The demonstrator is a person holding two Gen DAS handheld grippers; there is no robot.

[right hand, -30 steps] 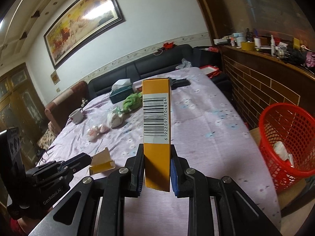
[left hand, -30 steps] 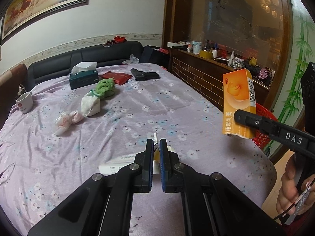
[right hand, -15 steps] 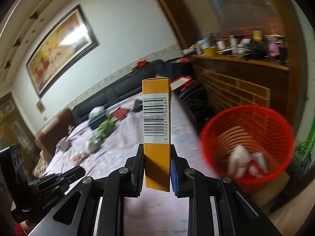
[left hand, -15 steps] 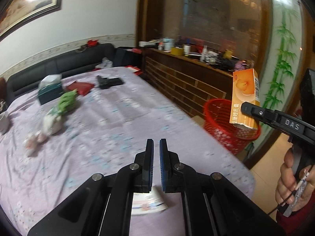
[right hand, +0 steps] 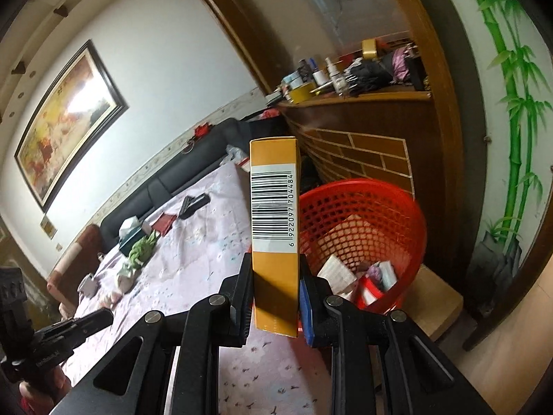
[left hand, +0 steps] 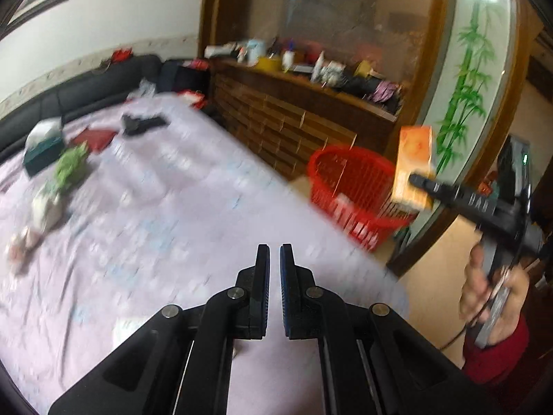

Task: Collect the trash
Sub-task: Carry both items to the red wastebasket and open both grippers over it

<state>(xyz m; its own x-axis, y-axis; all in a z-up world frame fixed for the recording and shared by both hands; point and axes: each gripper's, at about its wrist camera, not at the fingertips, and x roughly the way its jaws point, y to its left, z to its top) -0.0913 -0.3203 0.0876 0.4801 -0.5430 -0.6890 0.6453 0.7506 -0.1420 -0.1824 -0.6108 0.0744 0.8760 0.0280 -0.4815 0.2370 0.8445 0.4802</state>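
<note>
The right gripper (right hand: 274, 297) is clamping an orange box (right hand: 274, 214) upright, nearing the red basket (right hand: 411, 207) beside the surface (left hand: 155, 214). Letting go too soon risks it hitting the rim. The left gripper (left hand: 274, 259) is hovering closed, empty. The lilac-clothed surface is carrying scattered clutter; a sofa (left hand: 86, 86) is lining the wall.

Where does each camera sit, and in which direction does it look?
Left wrist view: sits on the left gripper, fingers shut and empty, looking across the purple tablecloth to the red basket; a hand shows.
Right wrist view: sits on the right gripper, fingers shut on the orange box, facing the basket.
Both views share the basket, box and tablecloth.
</note>
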